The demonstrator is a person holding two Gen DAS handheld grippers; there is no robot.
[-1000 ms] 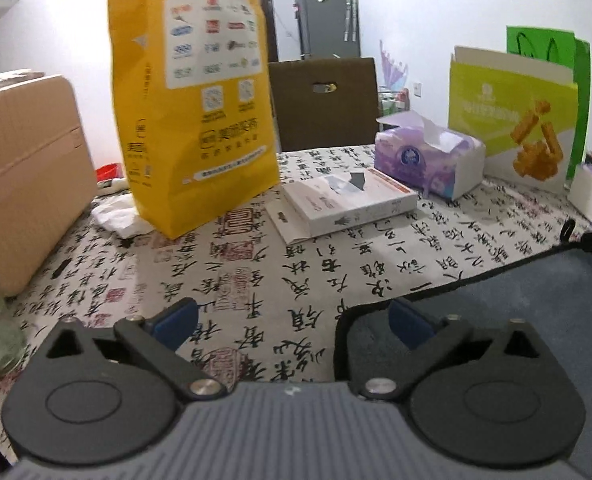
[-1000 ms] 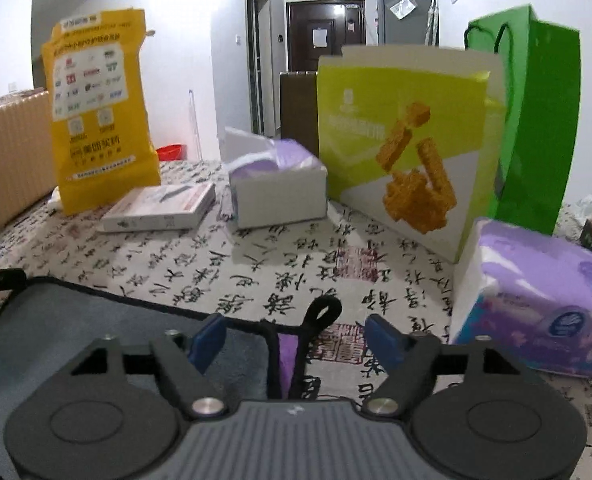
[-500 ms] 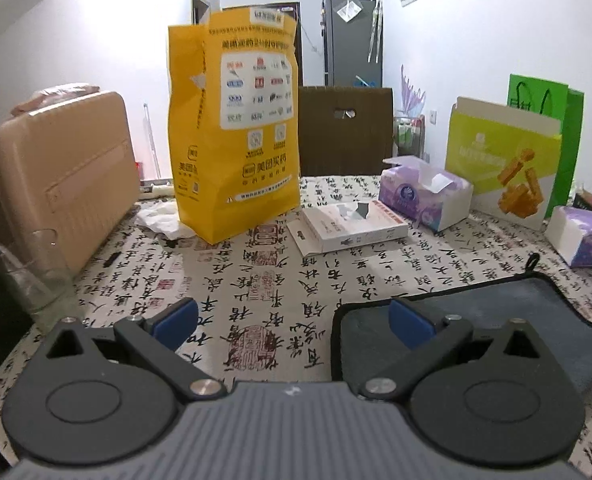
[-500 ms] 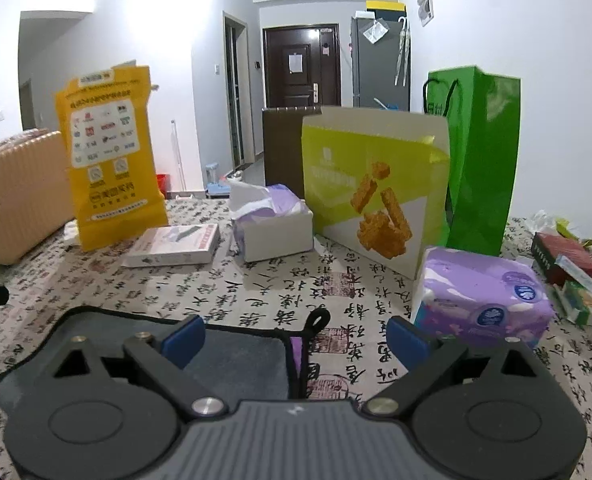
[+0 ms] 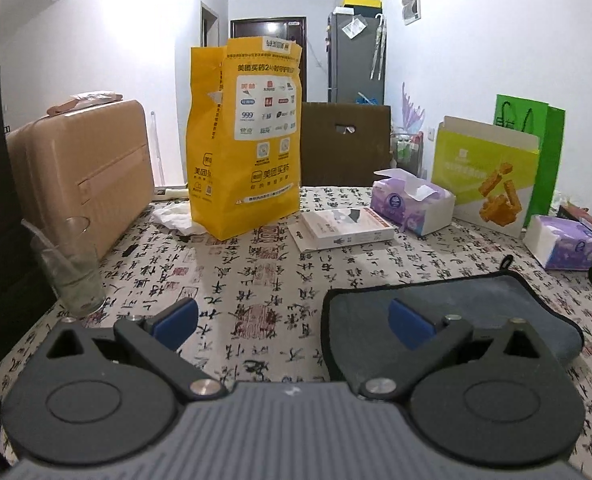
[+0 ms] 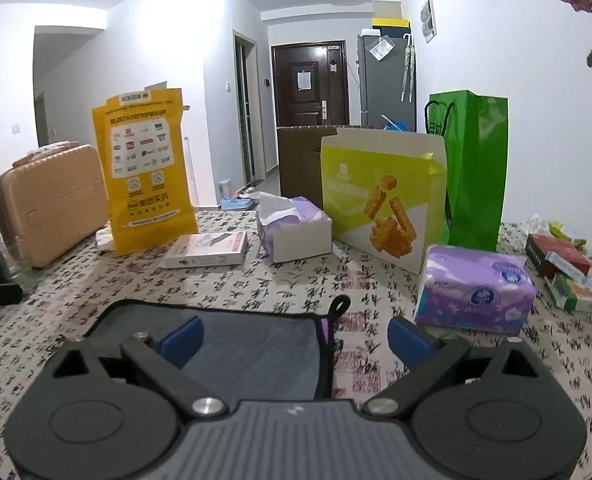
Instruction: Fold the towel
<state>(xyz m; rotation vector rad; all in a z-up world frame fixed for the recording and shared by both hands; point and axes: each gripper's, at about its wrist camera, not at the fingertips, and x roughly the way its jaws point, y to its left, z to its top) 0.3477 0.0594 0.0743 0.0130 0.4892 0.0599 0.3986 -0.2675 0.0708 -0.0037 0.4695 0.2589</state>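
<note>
A grey-blue towel (image 5: pixel 472 300) with black edging and a small hanging loop (image 5: pixel 507 261) lies folded flat on the calligraphy-print tablecloth; it also shows in the right wrist view (image 6: pixel 255 344). My left gripper (image 5: pixel 291 324) is open and empty, held above the towel's left edge. My right gripper (image 6: pixel 296 338) is open and empty, held above the towel's right edge near the loop (image 6: pixel 340 304).
A yellow paper bag (image 5: pixel 247 140), a tan suitcase (image 5: pixel 83 176), a glass cup (image 5: pixel 69 268), a flat white box (image 5: pixel 346 228), tissue boxes (image 5: pixel 414 206) (image 6: pixel 474 288), a yellow-green carton (image 6: pixel 380 200) and a green bag (image 6: pixel 476 168) ring the towel.
Both grippers have risen and pulled back from the towel; both views now look from higher up. The towel stays flat on the table.
</note>
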